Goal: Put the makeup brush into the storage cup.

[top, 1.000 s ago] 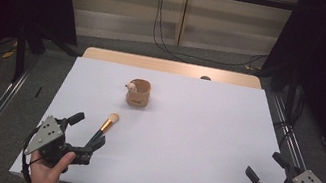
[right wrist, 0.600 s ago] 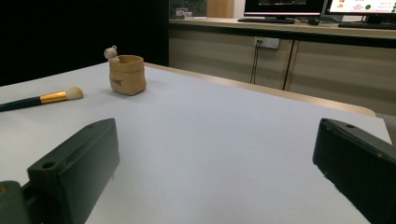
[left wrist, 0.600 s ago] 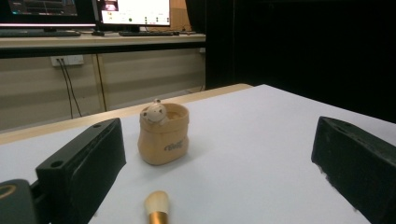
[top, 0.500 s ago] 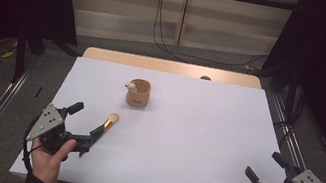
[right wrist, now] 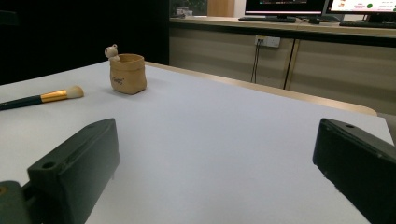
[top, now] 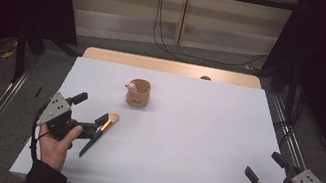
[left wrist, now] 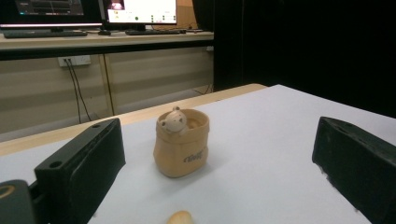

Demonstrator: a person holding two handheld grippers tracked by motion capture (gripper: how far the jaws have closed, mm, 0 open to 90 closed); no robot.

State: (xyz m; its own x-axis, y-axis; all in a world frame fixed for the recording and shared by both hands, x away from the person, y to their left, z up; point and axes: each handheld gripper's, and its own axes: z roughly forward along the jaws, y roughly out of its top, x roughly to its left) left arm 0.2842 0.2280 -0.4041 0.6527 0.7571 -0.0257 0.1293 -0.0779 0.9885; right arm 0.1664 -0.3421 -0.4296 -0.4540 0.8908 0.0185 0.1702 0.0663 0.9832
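White table: at its left the left gripper, jaws apart, straddles the makeup brush lying flat; the bear pot stands beyond; far right, the right gripper gapes wide, holding nothing.

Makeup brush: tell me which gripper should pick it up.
Left. The left gripper stands open right at the makeup brush, while the right gripper sits far across the table.
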